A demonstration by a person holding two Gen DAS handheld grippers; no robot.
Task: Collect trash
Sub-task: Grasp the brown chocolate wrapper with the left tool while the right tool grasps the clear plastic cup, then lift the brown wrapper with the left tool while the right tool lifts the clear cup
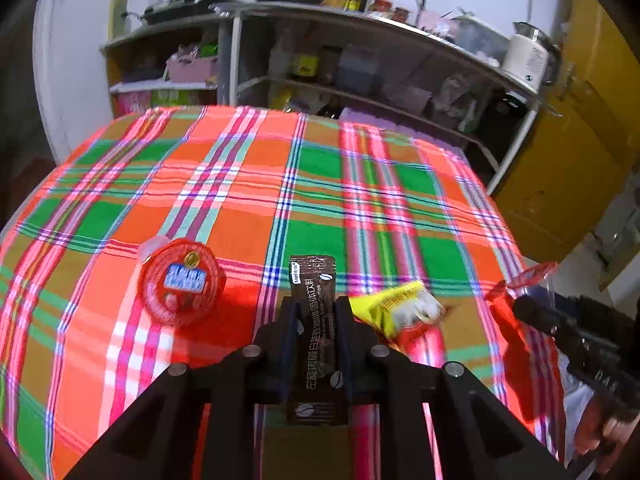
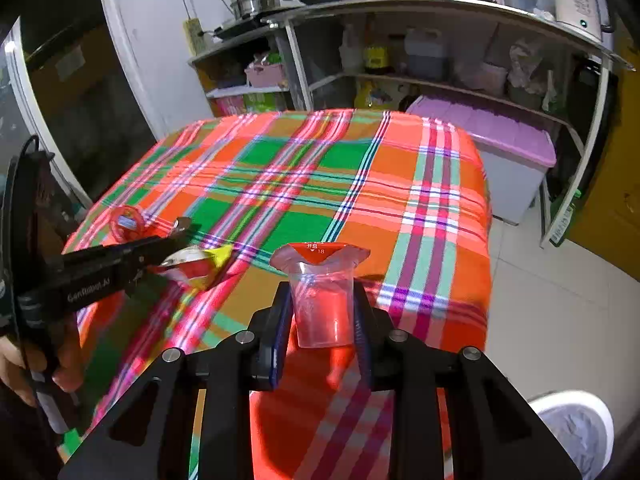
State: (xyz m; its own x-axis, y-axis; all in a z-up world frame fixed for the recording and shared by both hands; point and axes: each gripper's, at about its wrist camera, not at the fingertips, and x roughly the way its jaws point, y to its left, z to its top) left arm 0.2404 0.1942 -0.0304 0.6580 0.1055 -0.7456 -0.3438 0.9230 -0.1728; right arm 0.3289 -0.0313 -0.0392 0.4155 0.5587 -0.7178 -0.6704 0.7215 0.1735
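My left gripper (image 1: pixel 316 312) is shut on a dark brown coffee sachet (image 1: pixel 316 336), held lengthwise between the pads above the plaid tablecloth (image 1: pixel 240 184). A sealed red jelly cup (image 1: pixel 180 282) lies on the cloth to its left. A yellow snack wrapper (image 1: pixel 396 308) lies just to its right. My right gripper (image 2: pixel 322 312) is shut on a clear plastic jelly cup with a peeled red lid (image 2: pixel 320 292), lifted near the table's right side. The right wrist view also has the left gripper (image 2: pixel 176 236) at left, the yellow wrapper (image 2: pixel 200 264) and the red jelly cup (image 2: pixel 128 222).
Beyond the table stands a metal shelf rack (image 2: pixel 440 76) with pots, a pan and bottles. A white bin with a purple lid (image 2: pixel 500 136) sits right of the table. Tiled floor (image 2: pixel 560 300) lies to the right. A hand (image 2: pixel 16 364) holds the left gripper's handle.
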